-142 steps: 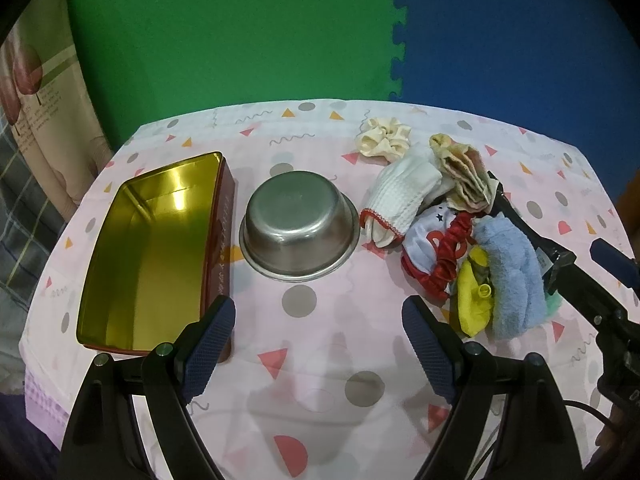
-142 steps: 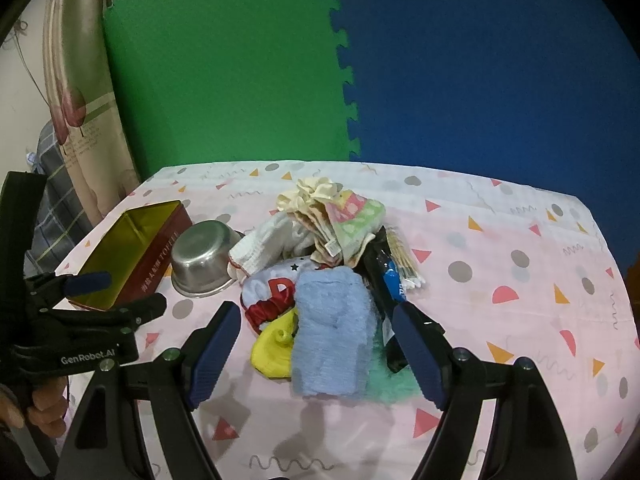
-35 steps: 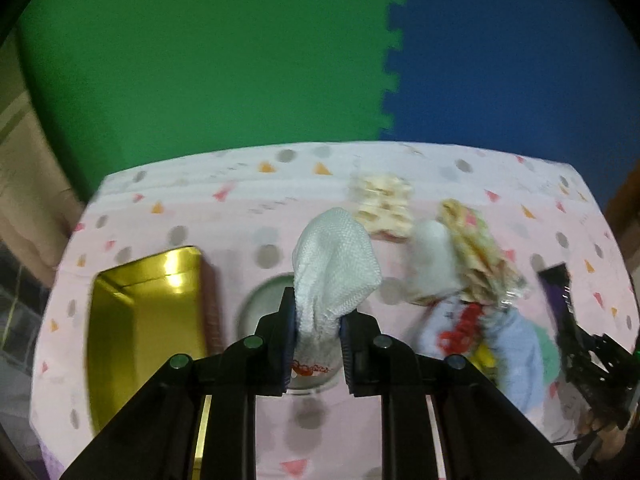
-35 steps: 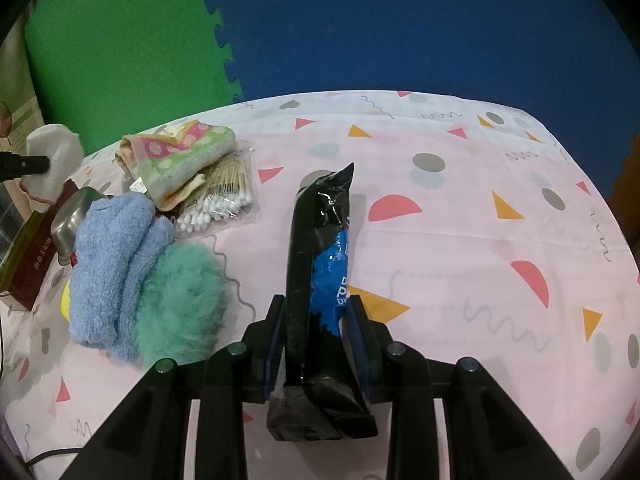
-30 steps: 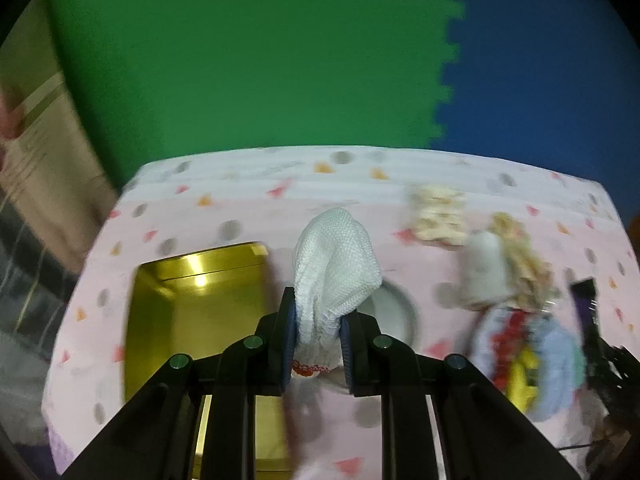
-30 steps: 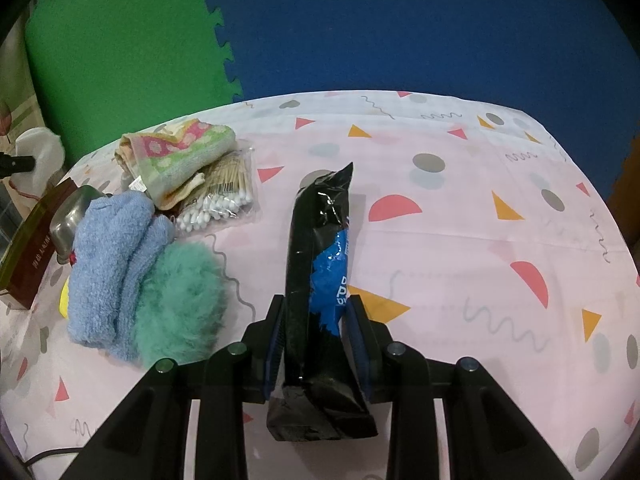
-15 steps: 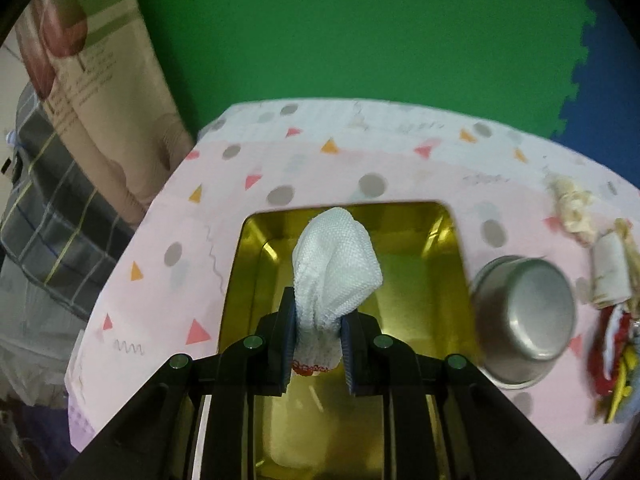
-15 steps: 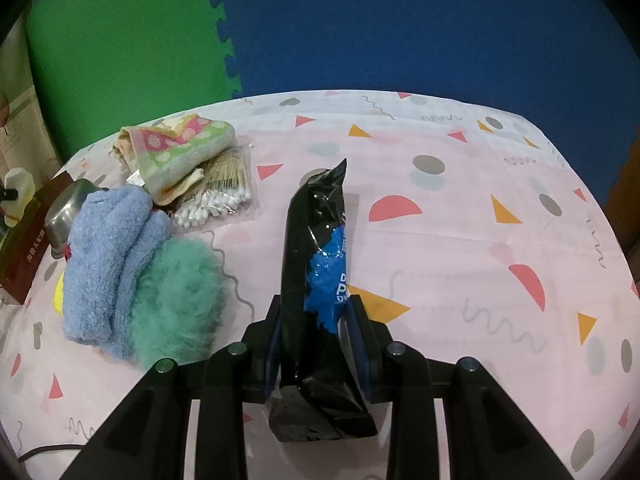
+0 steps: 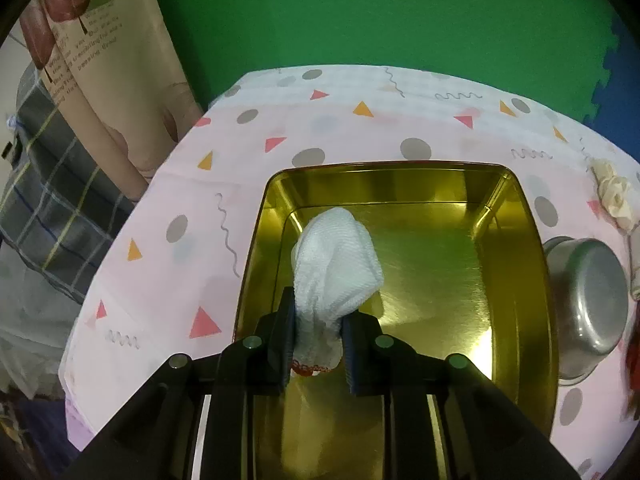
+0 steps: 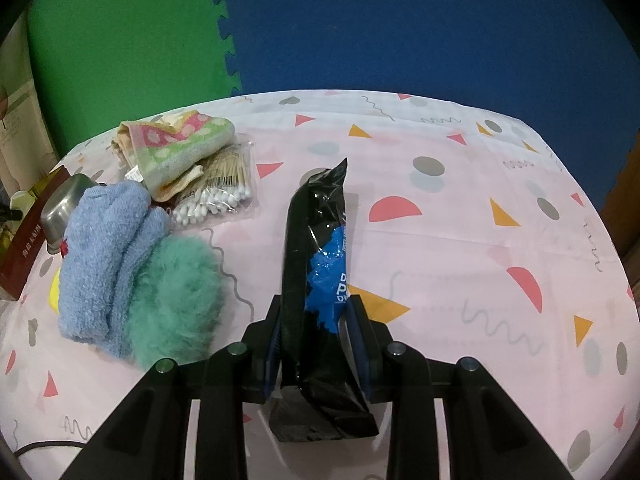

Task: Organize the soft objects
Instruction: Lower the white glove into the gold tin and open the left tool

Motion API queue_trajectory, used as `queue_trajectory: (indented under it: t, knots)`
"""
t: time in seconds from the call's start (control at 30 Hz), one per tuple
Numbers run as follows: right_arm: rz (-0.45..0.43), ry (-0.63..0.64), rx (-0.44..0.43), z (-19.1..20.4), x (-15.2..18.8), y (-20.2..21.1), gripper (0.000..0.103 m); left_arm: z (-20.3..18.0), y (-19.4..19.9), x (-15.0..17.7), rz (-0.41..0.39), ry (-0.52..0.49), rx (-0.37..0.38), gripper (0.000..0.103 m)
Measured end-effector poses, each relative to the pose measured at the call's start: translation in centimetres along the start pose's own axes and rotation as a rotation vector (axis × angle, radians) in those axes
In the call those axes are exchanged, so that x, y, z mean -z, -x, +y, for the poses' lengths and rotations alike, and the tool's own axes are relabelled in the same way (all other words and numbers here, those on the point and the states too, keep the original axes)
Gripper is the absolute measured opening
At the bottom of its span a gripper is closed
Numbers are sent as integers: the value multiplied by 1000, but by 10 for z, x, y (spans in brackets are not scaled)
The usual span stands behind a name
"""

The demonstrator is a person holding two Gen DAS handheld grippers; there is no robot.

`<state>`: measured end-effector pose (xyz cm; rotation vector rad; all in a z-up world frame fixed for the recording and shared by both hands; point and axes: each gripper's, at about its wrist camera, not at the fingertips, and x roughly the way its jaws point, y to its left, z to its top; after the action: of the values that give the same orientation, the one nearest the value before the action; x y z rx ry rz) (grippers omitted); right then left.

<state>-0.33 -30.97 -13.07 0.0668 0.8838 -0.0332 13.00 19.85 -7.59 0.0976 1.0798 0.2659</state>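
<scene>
My left gripper (image 9: 318, 320) hangs over the open gold tin (image 9: 508, 240) with a white knitted sock (image 9: 336, 256) standing up between its pads. Its jaws are opening, but the pads still touch the sock's red-trimmed cuff. In the right wrist view my right gripper (image 10: 314, 312) is shut on a black and blue plastic packet (image 10: 316, 248) that points away over the pink tablecloth. Left of it lie a blue fluffy sock (image 10: 104, 256), a green furry piece (image 10: 172, 300) and a folded flowered towel (image 10: 176, 148).
A steel bowl (image 9: 588, 296) stands right of the tin, with a cream scrunchie (image 9: 614, 196) beyond it. A bag of cotton swabs (image 10: 216, 196) lies by the towel. A yellow item (image 10: 54, 296) peeks out under the blue sock. The table's left edge runs close to the tin.
My left gripper has carried the white sock leftwards from over the bowl to over the tin and sunk towards it; its jaws stand slightly wider. The right gripper has kept still.
</scene>
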Motion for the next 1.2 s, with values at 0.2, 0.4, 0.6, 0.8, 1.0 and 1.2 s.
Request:
queue_trajectory:
  t: [0.2,0.4,0.6,0.8,1.0,1.2]
  knots:
    - [1,9,8,1,0,0,31,3,0,2,-10,4,21,26]
    - [1,10,9,1,0,0,31,9,2,3,-4,24,40,30]
    - [1,11,10,1,0,0,31,12,11,5,-21,28,51,42]
    - [1,13,11,0,0,1,31,18,25,6,-53,44,53,52]
    - [2,17,14,0,0,-1,31,19,44,15,-92,40,60,58]
    - [4,22,17,1,-1,-1,31,15,54,28,-100,39,82,64]
